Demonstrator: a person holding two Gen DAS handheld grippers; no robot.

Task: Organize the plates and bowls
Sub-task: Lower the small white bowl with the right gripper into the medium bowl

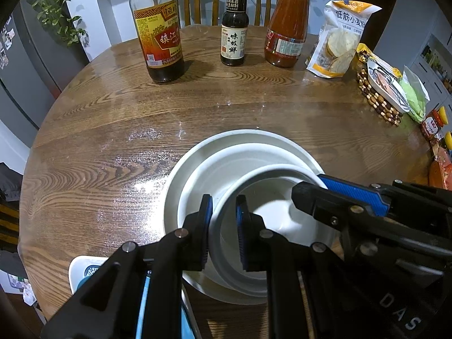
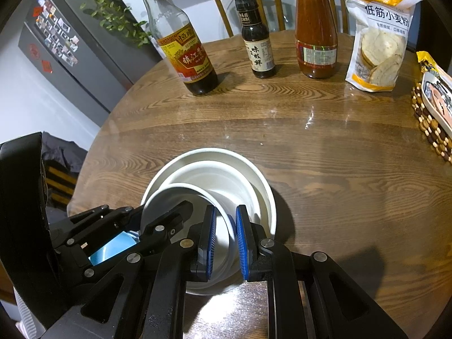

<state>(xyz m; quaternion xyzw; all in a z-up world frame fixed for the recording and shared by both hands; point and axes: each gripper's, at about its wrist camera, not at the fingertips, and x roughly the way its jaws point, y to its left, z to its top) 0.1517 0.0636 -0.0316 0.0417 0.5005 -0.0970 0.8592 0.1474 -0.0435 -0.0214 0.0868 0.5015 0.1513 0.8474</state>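
A stack of white dishes sits on the round wooden table near its front edge: a wide plate, a deeper plate in it, and a small bowl on top. My left gripper straddles the small bowl's left rim, one finger outside and one inside, jaws narrow and closed on the rim. My right gripper straddles the same bowl's right rim, jaws narrow on it. The wide plate lies beneath. Each gripper also shows in the other's view.
At the table's far side stand a vinegar bottle, a small soy sauce bottle, a red sauce jar and a flour bag. A beaded mat with a dish lies at the right edge. Chairs stand behind.
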